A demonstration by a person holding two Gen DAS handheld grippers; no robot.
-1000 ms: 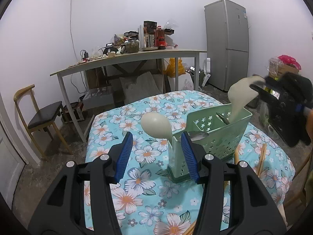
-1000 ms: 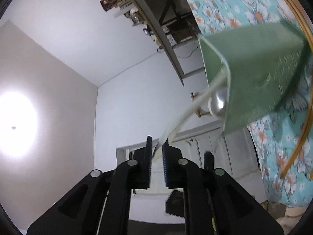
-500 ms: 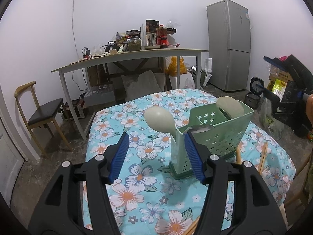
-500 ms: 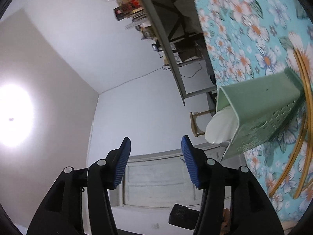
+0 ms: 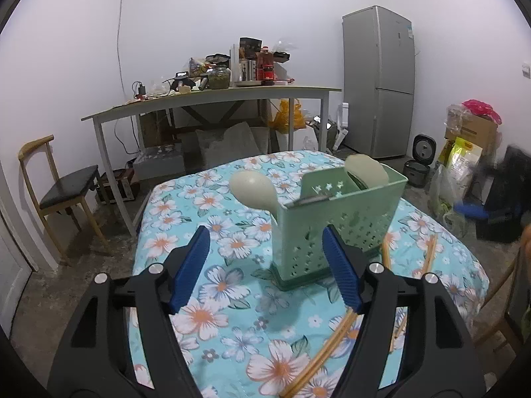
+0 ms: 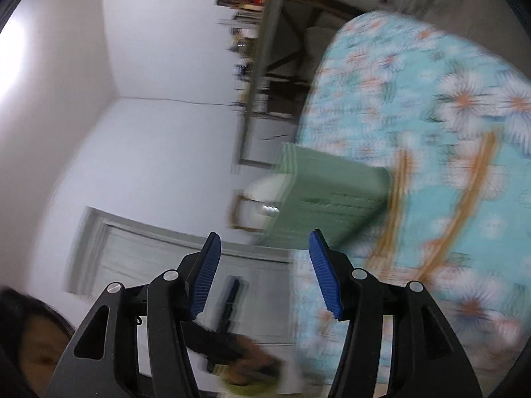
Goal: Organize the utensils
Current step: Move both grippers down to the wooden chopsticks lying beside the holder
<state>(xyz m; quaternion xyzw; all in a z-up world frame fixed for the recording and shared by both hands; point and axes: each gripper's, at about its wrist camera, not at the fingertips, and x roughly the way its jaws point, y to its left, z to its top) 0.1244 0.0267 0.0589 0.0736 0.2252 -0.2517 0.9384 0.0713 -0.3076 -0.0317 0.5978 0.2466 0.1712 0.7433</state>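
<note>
A green perforated utensil holder [image 5: 338,229] stands on the floral tablecloth [image 5: 212,298]. Two cream spoons rest in it: one [image 5: 254,190] leans out to the left, the other [image 5: 365,172] stands at its back. Wooden chopsticks [image 5: 332,341] lie on the cloth in front and to the right. My left gripper [image 5: 265,242] hovers just short of the holder with its jaws opening and nothing between the pads. My right gripper [image 6: 264,252] is open and empty, off to the side of the holder [image 6: 332,195]. It shows blurred at the right edge [image 5: 471,210] of the left wrist view.
A long cluttered table [image 5: 212,96] and a grey fridge [image 5: 378,79] stand behind. A wooden chair [image 5: 63,192] is at the left, boxes and bags [image 5: 471,132] at the right. More chopsticks [image 6: 461,205] lie on the cloth. A person's head [image 6: 30,331] shows low left.
My right gripper let go of the cream spoon, which now rests in the holder, then opened, rolled and drew away. My left gripper's jaws spread wider.
</note>
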